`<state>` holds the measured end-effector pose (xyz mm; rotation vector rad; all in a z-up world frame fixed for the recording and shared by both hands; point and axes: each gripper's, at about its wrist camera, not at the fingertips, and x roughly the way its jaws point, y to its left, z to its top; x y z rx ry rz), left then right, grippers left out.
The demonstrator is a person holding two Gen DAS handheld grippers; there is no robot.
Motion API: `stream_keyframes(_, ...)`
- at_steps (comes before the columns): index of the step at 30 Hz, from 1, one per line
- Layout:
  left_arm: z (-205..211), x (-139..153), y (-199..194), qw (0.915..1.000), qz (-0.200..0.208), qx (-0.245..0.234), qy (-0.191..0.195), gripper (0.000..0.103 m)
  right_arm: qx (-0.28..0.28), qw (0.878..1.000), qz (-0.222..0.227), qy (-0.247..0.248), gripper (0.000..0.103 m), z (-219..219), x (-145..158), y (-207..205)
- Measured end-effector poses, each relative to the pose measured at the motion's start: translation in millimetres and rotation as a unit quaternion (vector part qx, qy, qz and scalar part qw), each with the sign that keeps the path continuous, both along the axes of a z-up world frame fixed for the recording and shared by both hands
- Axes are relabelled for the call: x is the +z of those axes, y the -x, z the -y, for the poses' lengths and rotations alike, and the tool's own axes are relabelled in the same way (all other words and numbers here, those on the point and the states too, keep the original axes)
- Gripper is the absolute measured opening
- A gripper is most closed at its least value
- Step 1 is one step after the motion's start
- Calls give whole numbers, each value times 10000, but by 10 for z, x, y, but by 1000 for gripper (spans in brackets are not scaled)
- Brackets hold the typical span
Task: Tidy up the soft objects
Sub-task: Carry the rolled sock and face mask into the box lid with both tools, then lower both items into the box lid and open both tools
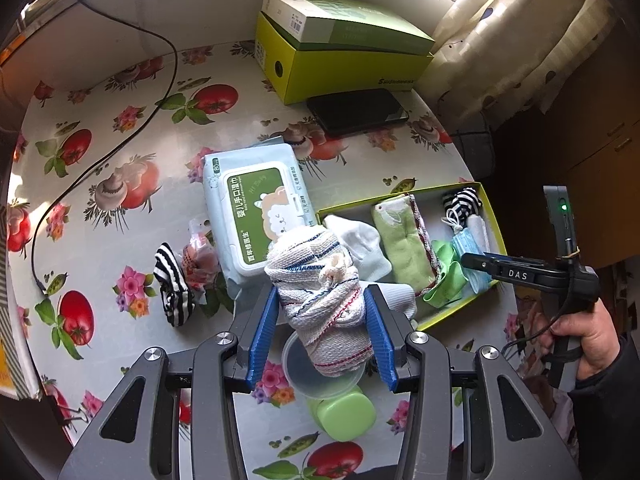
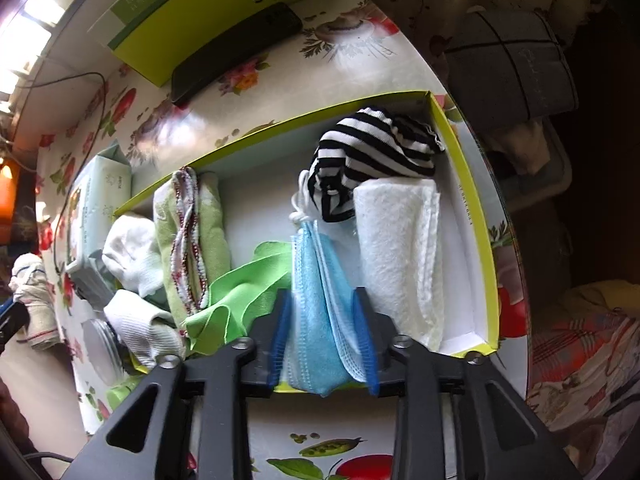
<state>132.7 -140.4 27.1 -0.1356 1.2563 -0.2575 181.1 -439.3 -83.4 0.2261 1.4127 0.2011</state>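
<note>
My left gripper (image 1: 322, 300) is shut on a rolled white striped cloth (image 1: 320, 280) and holds it above the table, left of the yellow-green box (image 1: 490, 216). My right gripper (image 2: 322, 304) is shut on a stack of blue face masks (image 2: 316, 320) at the box's near wall (image 2: 486, 280). Inside the box lie a striped sock (image 2: 372, 156), a white towel (image 2: 400, 248), a green cloth (image 2: 244, 292), a green-and-white towel (image 2: 192, 240) and white socks (image 2: 132, 252). Another striped sock (image 1: 172, 284) lies on the table.
A wet-wipes pack (image 1: 256, 208) lies left of the box. A clear lid (image 1: 320, 380) and a green container (image 1: 344, 416) sit under my left gripper. A black phone (image 1: 356, 112) and stacked green boxes (image 1: 344, 48) stand at the back. A black cable (image 1: 100, 152) crosses the table.
</note>
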Motion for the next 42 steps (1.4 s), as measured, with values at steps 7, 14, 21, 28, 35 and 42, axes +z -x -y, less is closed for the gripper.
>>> stream_keyframes(7,201,38,-104,9998,14,-194,22,45,114,9987,490,-87,41,-12,204,129)
stream_keyframes(14,521,52,-221,9986,-29,-526,82,45,340,9985,396,171,10,11,-25,134)
stream_keyframes(21,839,29,-316,9964,-93,-817,222,45,223,9974,679,-15,10,121,132,167)
stream_keyframes(28,1160,-147,-481,9930,-290,-1096,326,45,-10,9959,865,-264,11,229,298,287)
stream_keyframes(35,1488,-368,-680,9902,-449,-1245,446,45,-106,9945,946,-434,11,281,365,360)
stream_keyframes(42,1712,-601,-869,9889,-510,-1315,460,46,-151,9948,888,-481,12,333,330,376)
